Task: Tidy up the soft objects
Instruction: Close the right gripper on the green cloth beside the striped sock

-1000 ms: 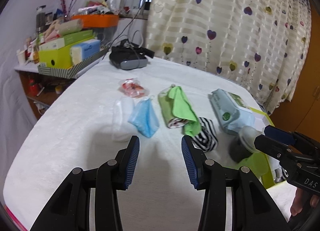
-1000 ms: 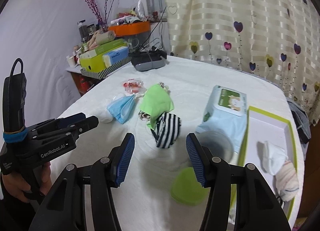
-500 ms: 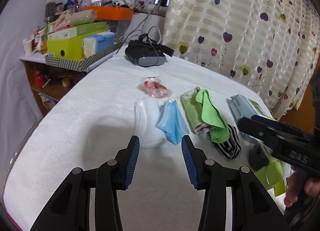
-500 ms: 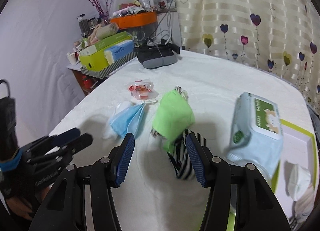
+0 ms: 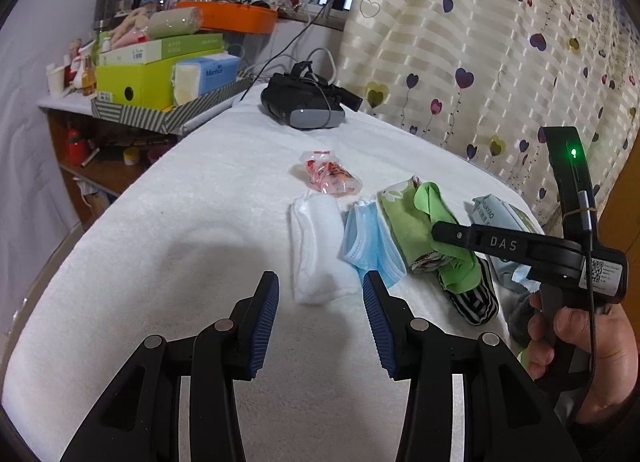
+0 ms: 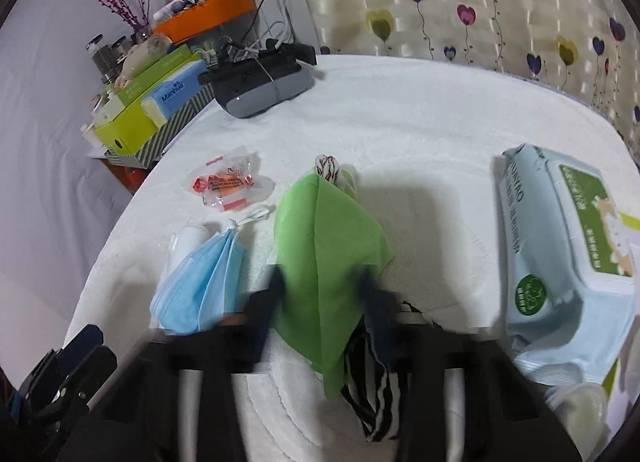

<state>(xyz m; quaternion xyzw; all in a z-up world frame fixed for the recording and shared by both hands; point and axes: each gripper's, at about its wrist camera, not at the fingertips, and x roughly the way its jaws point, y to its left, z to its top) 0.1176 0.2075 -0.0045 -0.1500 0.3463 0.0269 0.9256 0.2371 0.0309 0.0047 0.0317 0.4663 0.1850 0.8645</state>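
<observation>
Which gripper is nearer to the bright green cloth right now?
Right. The right gripper has its fingers on either side of the green cloth, the cloth between them. The left gripper hangs open in front of the white folded cloth, off to the side.

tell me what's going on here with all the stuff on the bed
A person holds a gripper in each hand over a white-covered surface strewn with soft items. The right gripper, blurred, straddles the green cloth lying over a striped sock. The left gripper hovers open, empty, before the folded white cloth and blue face mask.
</observation>
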